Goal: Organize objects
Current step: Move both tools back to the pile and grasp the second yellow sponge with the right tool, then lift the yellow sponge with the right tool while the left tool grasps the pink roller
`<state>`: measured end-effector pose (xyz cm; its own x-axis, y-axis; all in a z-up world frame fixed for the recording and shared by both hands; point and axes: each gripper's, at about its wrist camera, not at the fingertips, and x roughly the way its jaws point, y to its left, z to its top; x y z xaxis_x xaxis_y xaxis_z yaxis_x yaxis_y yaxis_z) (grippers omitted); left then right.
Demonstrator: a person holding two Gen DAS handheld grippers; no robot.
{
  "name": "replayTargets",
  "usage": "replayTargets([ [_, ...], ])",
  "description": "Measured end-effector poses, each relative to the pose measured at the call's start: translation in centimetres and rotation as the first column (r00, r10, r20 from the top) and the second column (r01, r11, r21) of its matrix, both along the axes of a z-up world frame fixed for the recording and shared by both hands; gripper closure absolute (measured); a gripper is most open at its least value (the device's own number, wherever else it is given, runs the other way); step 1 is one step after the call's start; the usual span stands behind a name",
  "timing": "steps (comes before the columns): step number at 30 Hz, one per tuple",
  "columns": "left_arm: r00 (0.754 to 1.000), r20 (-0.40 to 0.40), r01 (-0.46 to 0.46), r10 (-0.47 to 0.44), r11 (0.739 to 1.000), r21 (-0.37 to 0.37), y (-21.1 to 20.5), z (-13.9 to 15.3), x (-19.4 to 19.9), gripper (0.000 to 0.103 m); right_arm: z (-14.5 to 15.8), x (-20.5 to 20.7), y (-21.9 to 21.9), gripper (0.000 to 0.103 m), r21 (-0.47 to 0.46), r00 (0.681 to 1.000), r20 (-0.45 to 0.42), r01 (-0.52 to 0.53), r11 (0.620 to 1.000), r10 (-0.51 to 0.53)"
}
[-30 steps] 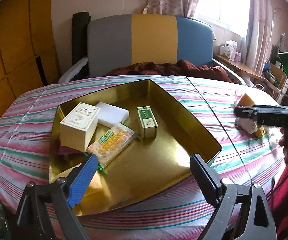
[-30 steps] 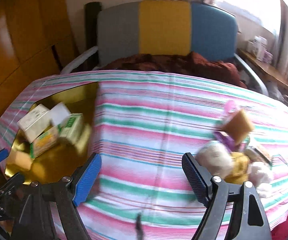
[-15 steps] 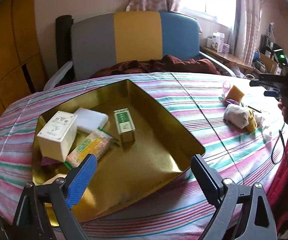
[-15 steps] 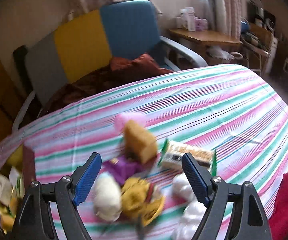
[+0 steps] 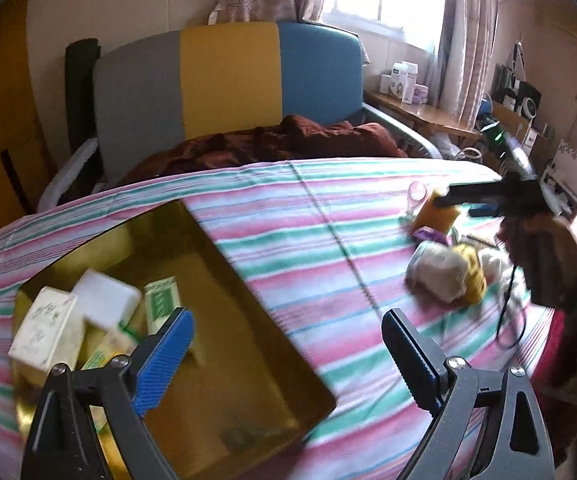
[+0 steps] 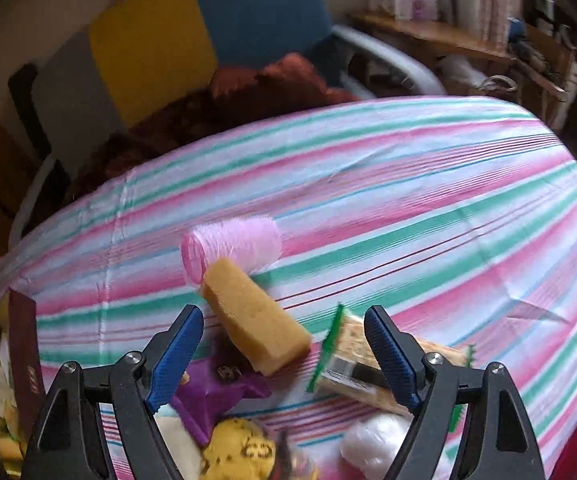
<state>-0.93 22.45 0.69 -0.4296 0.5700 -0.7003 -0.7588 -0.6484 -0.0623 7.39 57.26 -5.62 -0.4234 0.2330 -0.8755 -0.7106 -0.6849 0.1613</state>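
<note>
One sponge (image 6: 257,322), long axis diagonal.

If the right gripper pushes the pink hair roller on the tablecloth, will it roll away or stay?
The pink hair roller is a cylinder lying on its side, so it would probably roll. The yellow sponge leans against it and may block rolling that way. Its fuzzy surface looks likely to cling to the striped tablecloth, slowing it. It looks hollow, so probably light.

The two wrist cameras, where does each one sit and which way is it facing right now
Left wrist: on the open left gripper, facing the gold tray; the right gripper and hand show.
Right wrist: on the open right gripper, over the yellow sponge and pink roller.
Shared: sponge, striped tablecloth, tray.
</note>
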Motion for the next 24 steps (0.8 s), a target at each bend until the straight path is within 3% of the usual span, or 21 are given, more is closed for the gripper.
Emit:
replayTargets([
  [2, 1.0, 0.005, 0.012, -0.012, 1.0, 0.006, 1.5, 0.1, -0.3, 0.008, -0.5, -0.7, -0.1, 0.023, -0.005, 0.999, 0.016, -0.038, 0.999, 0.038],
  [3, 1.0, 0.007, 0.018, -0.018, 1.0, 0.006, 1.9, 0.1, -0.4, 0.008, -0.8, -1.1, -0.2, 0.04, -0.005, 0.998, 0.024, -0.055, 0.998, 0.055],
  [5, 1.0, 0.01, 0.03, -0.03, 1.0, 0.002, 3.0, -0.1, -0.4, 0.008, -1.0, -1.5, -0.5, 0.056, 0.006, 0.996, 0.038, -0.082, 0.997, 0.081],
  [7, 0.999, 0.014, 0.045, -0.045, 0.999, 0.001, 3.9, -0.4, -0.6, 0.008, -0.6, -1.5, -0.9, 0.058, 0.019, 0.994, 0.025, -0.105, 0.994, 0.105],
  [9, 0.998, 0.015, 0.056, -0.056, 0.998, -0.001, 4.8, -0.5, -0.8, 0.008, 0.0, -1.4, -1.2, 0.059, -0.013, 0.989, -0.043, -0.14, 0.99, 0.139],
  [16, 0.997, 0.04, 0.059, -0.059, 0.998, -0.003, 6.4, -1.1, -1.7, 0.008, 2.0, -2.6, -4.3, 0.06, -0.067, 0.913, -0.217, -0.367, 0.928, 0.345],
  [21, 0.997, 0.066, 0.052, -0.05, 0.998, -0.027, 7.0, -2.1, -2.4, 0.008, 3.2, -1.7, -3.9, 0.06, -0.082, 0.901, -0.291, -0.359, 0.93, 0.322],
  [24, 0.996, 0.074, 0.061, -0.058, 0.997, -0.036, 7.7, -2.4, -2.6, 0.008, 4.7, -0.8, -3.7, 0.06, -0.076, 0.874, -0.384, -0.352, 0.933, 0.298],
])
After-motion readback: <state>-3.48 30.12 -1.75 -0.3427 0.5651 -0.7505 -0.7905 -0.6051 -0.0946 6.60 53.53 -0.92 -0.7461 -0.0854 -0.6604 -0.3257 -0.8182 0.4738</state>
